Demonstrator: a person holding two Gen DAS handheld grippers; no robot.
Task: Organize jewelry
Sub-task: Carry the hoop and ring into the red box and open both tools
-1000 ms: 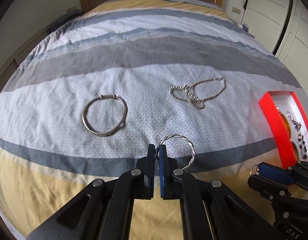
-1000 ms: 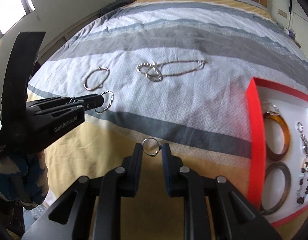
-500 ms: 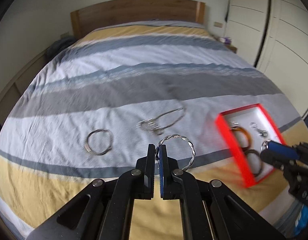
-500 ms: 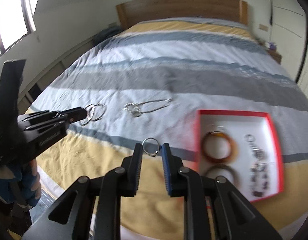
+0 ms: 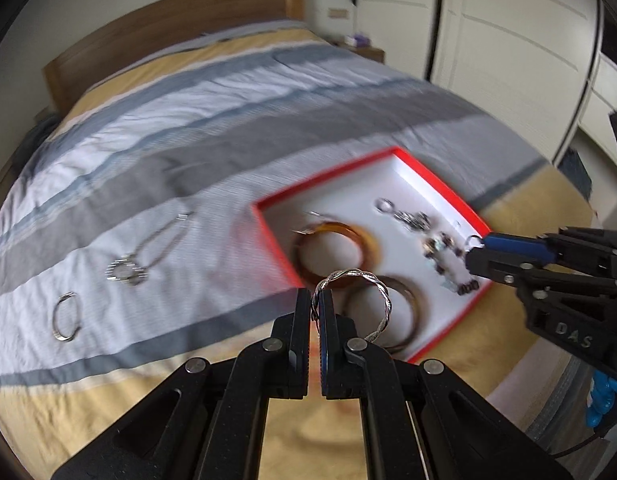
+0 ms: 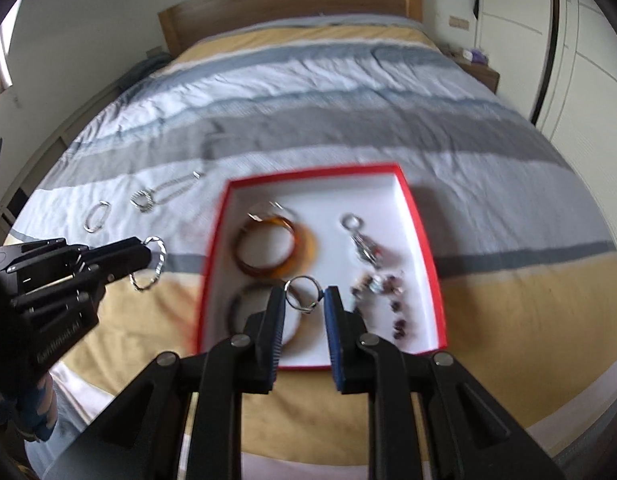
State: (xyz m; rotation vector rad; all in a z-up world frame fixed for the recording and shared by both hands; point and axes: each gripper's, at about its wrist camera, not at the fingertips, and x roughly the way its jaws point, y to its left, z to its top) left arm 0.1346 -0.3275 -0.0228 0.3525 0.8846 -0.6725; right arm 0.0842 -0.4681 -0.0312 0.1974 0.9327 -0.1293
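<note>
Both tools now swung over the red box (image 6: pixel 424 240) — left tool (image 5: pixel 317 308) clenching twisted bangle (image 5: pixel 382 296), right tool (image 6: pixel 304 300) gripping small ring (image 6: pixel 302 294)

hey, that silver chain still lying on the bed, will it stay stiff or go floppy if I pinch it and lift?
Probably floppy: the chain lies in a loose, bent line on the bedspread, so it should sag and swing from one pinch. Its links look thin, so likely light. One end sits bunched, which may snag or tangle on lifting.
</note>
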